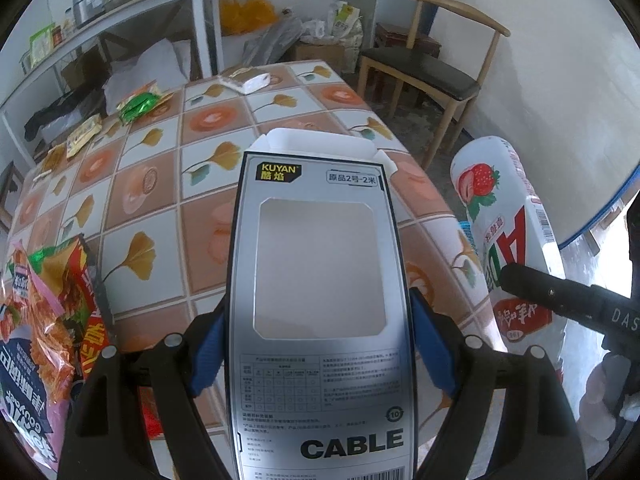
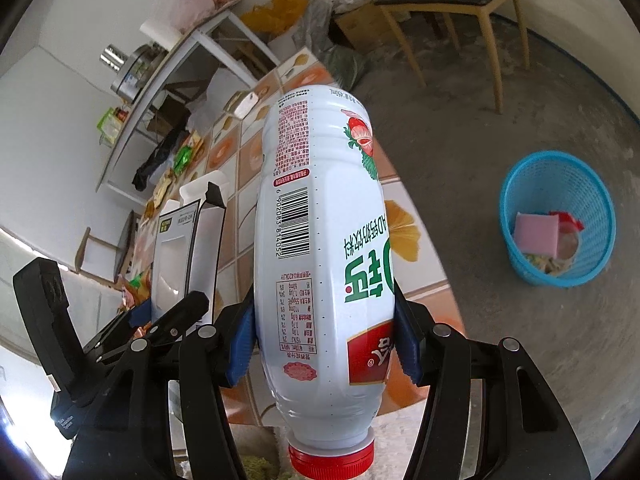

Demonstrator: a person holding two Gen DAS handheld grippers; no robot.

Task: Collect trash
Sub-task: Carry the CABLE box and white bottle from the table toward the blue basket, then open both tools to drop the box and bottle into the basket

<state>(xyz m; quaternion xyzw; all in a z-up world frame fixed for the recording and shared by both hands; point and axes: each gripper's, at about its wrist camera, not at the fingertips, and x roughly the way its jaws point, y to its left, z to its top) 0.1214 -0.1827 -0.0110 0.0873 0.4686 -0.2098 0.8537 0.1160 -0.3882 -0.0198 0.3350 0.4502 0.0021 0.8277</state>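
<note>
Desk (image 1: 280, 100) with tiled cloth, wrappers (image 1: 138, 106) along its far left edge. Bin (image 2: 558, 220) on floor off its right edge. Right claw (image 2: 324, 344) clamps bottle (image 2: 320, 240), cap toward camera. Left claw (image 1: 320, 344) clamps cable box (image 1: 320, 280) above desk.

There were two hand-held grippers, left (image 1: 320, 344) and right (image 2: 324, 332). One cable box (image 1: 320, 280), one white drink bottle (image 2: 320, 240), one blue waste basket (image 2: 558, 220), one wooden chair (image 1: 432, 68), one table (image 1: 160, 208).
</note>
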